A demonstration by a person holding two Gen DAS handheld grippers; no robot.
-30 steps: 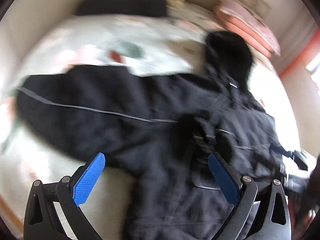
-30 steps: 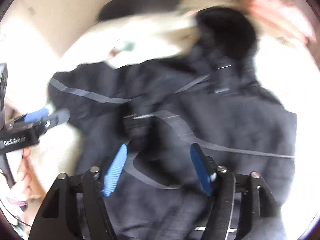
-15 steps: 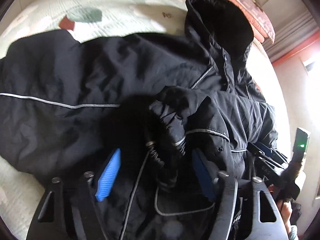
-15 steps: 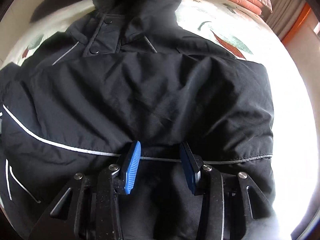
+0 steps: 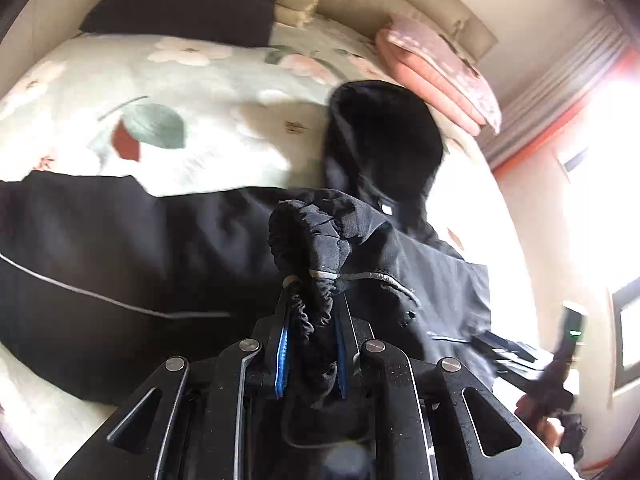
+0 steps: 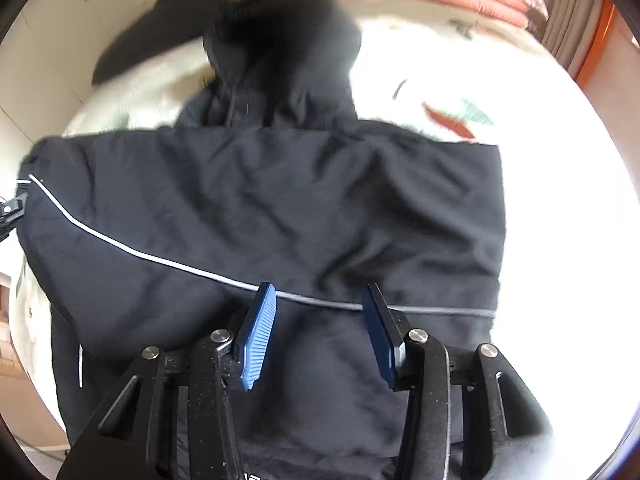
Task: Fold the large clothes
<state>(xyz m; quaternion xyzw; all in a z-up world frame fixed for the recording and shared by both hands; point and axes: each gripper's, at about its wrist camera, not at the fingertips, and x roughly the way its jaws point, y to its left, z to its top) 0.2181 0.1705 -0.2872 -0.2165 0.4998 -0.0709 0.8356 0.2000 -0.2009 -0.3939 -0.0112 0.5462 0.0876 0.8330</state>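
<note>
Floral bed [image 5: 224, 80] under the jacket [image 6: 280, 208]: left tool [image 5: 310, 354] just clamped the bunched cuff [image 5: 316, 248], right tool [image 6: 318, 334] released; cuff might slip mid-fold.

The hooded jacket [image 6: 280, 208] was black, crossed by a thin silver-grey reflective stripe [image 6: 160, 258]. The bedspread [image 5: 200, 92] was pale cream-green, printed with white blossoms, grey-green leaves and a rust-red patch. At two o'clock in the left wrist view lay folded salmon-pink bedding [image 5: 436, 76]. Each tool [image 6: 316, 332] was black with ribbed blue pads [image 6: 258, 336]. A folded black garment [image 5: 184, 8] lay at twelve o'clock.
</note>
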